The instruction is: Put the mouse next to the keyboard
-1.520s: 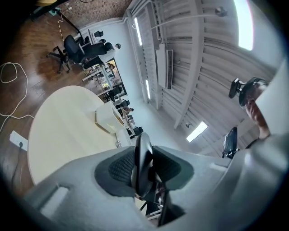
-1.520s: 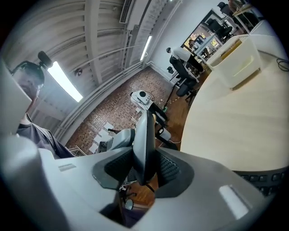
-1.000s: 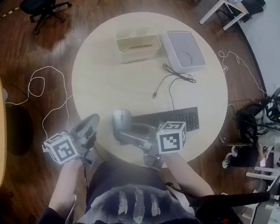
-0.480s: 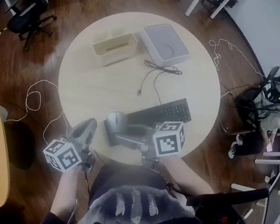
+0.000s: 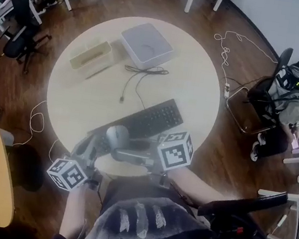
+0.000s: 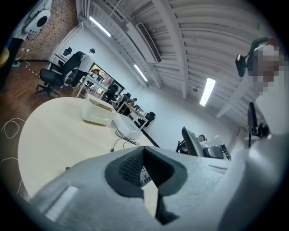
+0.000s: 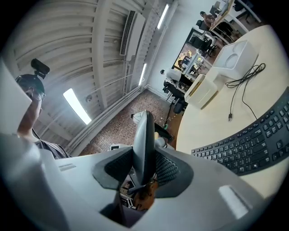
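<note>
Now: mouse in the right gripper, at the near side of the keyboard

From the head view, we see the right gripper (image 5: 120, 149) with its jaws clamped on the mouse (image 5: 117, 133) at the near edge of the counter (image 5: 82, 103), just on our side of the slanting keyboard (image 5: 146, 120), while the left gripper (image 5: 86, 147) hovers close beside it. The left gripper view shows that gripper's jaws together with nothing between them, so we judge it should simply stay off the keys. In the right gripper view the mouse shows edge-on between the pads, with the keyboard off to the right and the counter tilted in the frame. To do this well, we would bring the mouse low and flat over bare counter just beside the keyboard, without nudging it. We would part the jaws only once the mouse rests.
</note>
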Action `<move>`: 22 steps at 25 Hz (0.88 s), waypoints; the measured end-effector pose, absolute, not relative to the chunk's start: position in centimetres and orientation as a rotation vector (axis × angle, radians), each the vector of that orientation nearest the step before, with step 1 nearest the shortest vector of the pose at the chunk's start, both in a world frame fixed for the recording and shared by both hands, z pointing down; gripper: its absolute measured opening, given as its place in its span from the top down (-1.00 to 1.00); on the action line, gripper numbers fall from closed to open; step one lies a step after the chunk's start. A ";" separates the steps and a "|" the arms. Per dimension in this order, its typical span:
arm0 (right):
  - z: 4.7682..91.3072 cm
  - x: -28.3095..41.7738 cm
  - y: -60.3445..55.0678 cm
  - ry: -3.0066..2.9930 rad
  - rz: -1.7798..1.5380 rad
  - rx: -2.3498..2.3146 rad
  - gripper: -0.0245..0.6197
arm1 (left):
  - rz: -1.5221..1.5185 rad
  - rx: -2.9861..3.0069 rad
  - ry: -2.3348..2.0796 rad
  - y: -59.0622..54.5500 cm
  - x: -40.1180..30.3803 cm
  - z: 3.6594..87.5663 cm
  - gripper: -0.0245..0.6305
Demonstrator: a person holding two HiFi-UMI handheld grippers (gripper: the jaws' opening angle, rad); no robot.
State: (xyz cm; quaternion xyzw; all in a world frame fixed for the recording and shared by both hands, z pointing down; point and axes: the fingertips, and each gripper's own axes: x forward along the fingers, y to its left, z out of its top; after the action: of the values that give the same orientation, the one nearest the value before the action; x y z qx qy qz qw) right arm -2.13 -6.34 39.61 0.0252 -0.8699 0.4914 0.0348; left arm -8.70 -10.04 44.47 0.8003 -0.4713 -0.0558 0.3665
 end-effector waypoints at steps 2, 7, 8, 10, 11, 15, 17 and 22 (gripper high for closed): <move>39.3 0.0 -5.9 -2.690 1.515 0.059 0.48 | -0.127 2.067 -1.209 -9.9 -6.1 44.2 0.93; 39.8 4.5 -6.0 -2.706 1.545 0.059 0.48 | -0.060 2.100 -1.251 -8.7 -1.4 43.5 0.93; 39.9 5.2 -6.2 -2.705 1.551 0.064 0.48 | -0.040 2.104 -1.264 -8.3 -0.8 43.5 0.93; 40.0 6.6 -6.4 -2.703 1.563 0.077 0.48 | 0.011 2.105 -1.277 -7.4 0.5 43.7 0.93; 40.2 7.3 -6.5 -2.700 1.575 0.085 0.48 | 0.039 2.102 -1.282 -6.8 1.0 43.9 0.93; 40.4 8.9 -6.7 -2.692 1.630 0.091 0.48 | 0.154 2.094 -1.332 -4.8 1.7 44.4 0.93; 39.9 9.4 -6.9 -2.702 1.640 0.094 0.48 | 0.204 2.114 -1.348 -4.7 1.7 44.0 0.93; 39.5 9.5 -7.3 -2.713 1.650 0.126 0.48 | 0.283 2.184 -1.344 -5.7 1.4 43.5 0.93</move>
State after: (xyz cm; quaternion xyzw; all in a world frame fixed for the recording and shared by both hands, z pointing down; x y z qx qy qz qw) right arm 9.53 -7.25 39.54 0.0397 -0.8536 0.5192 -0.0181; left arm 1.44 -5.70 43.54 0.8133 -0.5006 0.1053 0.2773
